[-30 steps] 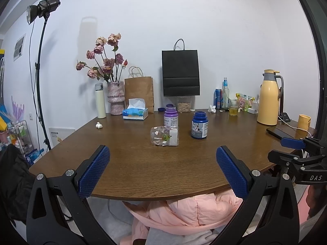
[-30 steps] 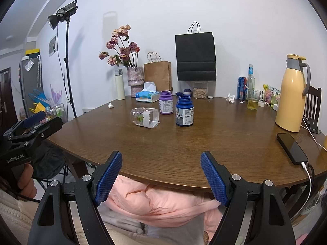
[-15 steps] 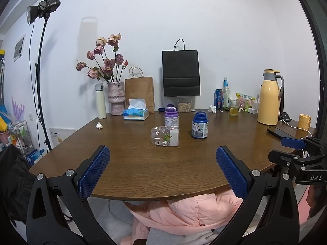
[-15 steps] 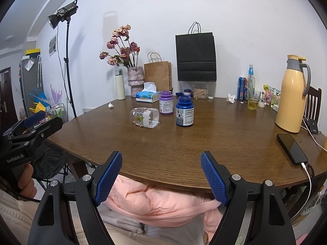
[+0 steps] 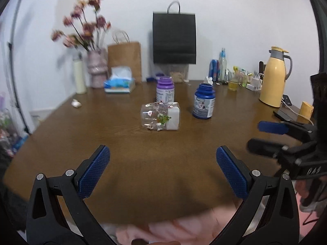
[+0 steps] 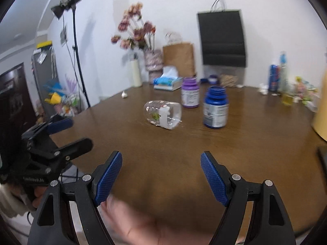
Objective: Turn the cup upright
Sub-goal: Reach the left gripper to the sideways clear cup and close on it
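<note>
A clear glass cup point(image 5: 160, 116) with printed flowers and a white label lies on its side in the middle of the brown table point(image 5: 102, 138); its mouth faces right. It also shows in the right wrist view point(image 6: 163, 115). My left gripper point(image 5: 163, 169) is open and empty, over the table's near part, short of the cup. My right gripper point(image 6: 161, 174) is open and empty, also short of the cup. Each gripper shows in the other's view, the right one point(image 5: 286, 134) and the left one point(image 6: 53, 134).
A blue bottle point(image 5: 203, 101) stands right of the cup and a purple bottle point(image 5: 165, 89) behind it. A tissue box point(image 5: 119, 80), flower vase point(image 5: 96, 69), paper bags, cans and a yellow jug point(image 5: 274, 79) line the far side. A phone point(image 5: 284, 114) lies at the right edge.
Both grippers have moved forward over the table and tilted down toward the cup, which now looks nearer. The cup and bottles have not moved. Both stay open.
</note>
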`<state>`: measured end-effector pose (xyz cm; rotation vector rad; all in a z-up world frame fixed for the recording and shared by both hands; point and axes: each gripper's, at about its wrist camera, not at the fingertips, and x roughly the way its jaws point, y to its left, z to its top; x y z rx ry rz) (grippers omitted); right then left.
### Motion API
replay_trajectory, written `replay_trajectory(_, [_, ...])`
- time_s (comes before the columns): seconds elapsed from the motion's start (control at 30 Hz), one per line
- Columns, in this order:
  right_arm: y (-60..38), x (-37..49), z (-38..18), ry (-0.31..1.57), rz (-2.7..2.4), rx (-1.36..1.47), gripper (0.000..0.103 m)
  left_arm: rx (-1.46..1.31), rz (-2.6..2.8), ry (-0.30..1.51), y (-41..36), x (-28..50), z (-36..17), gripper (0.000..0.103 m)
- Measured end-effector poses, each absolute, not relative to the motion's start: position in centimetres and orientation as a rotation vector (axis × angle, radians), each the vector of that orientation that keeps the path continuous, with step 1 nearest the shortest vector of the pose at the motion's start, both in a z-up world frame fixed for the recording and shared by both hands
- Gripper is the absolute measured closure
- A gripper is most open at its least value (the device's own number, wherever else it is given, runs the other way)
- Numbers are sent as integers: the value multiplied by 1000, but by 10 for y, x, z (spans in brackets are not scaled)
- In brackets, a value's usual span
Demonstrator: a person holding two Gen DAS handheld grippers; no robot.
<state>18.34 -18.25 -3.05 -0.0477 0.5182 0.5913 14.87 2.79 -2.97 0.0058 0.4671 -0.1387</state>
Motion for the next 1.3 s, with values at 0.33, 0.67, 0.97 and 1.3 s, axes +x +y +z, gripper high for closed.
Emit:
replay_trajectory(0.33, [-119, 305, -49, 668, 666, -90, 20, -95, -250, 578, 56, 302, -21, 10])
replay_trajectory(0.67, [-98, 350, -57, 703, 643, -75, 19, -53, -260, 714, 50, 378, -42, 29])
replay_trajectory(0.97, [-85, 366, -56, 692, 709, -67, 37, -57, -216, 739, 64, 387, -49, 38])
replay_trajectory(1.3, [-39, 357, -48, 664, 967, -190, 81, -68, -103, 755, 103, 366, -40, 43])
